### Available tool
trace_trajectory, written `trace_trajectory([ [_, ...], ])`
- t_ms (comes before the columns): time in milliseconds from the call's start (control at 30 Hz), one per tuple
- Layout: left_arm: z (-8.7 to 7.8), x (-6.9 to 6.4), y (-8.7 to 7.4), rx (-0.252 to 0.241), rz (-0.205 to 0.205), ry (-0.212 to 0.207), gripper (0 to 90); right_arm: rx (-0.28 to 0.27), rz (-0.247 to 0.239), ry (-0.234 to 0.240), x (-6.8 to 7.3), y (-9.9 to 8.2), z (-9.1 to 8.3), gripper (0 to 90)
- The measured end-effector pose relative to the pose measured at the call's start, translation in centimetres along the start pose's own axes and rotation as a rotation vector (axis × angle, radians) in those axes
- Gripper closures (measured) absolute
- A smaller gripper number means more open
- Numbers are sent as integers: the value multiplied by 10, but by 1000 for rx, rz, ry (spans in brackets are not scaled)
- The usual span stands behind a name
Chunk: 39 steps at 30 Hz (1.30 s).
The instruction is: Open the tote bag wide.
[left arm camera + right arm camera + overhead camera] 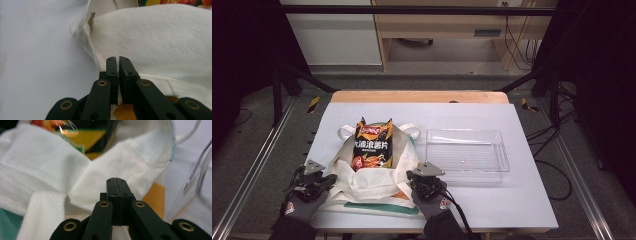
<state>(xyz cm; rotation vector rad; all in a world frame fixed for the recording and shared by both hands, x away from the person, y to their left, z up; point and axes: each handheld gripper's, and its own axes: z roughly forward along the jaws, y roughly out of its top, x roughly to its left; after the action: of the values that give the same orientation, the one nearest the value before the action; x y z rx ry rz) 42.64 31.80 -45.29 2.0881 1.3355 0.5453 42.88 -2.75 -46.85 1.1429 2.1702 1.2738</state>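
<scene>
On the table (522, 200), left of a clear tray (467, 154), lies a soft, light cloth bag (372, 182) that will sag and fold, so its hemmed near rim is, I judge, the place to pinch it. A crisp packet (372, 145) stands out of its mouth, light, slick and easily crushed, best taken by its top seam. The left gripper (117, 58) is nearly closed at the bag's near-left edge, cloth between the jaws not discernible, while the right gripper (117, 180) is fully closed at the near-right rim.
</scene>
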Motion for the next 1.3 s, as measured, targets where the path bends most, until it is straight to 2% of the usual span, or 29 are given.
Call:
trace_trajectory([
  [67,0,-1,0,-1,0,5,863,26,34,6,-2,-8,3,900],
  [200,0,-2,0,6,5,5,869,45,41,3,-2,-9,3,900],
  [367,2,-3,0,10,4,0,870,55,92,27,-6,-15,5,900],
  [533,1,0,2,3,-4,-17,848,41,80,20,-5,-15,4,900],
  [600,-1,0,3,-17,-18,-34,817,26,76,24,-6,-14,3,898],
  [733,-9,1,6,-63,-29,-52,771,1,63,35,-4,-10,-3,833],
  [800,-16,2,9,-111,-32,-62,746,-23,40,37,-4,-5,-7,803],
  [867,-24,3,12,-174,-36,-83,696,-43,40,55,-4,0,-11,770],
  [1000,-34,3,16,-250,-47,-92,617,-71,38,80,-3,10,-18,712],
  [1100,-40,4,20,-288,-70,-101,574,-101,40,92,-3,19,-23,654],
  [1300,-49,3,30,-329,-81,-97,501,-144,41,100,-2,33,-29,551],
])
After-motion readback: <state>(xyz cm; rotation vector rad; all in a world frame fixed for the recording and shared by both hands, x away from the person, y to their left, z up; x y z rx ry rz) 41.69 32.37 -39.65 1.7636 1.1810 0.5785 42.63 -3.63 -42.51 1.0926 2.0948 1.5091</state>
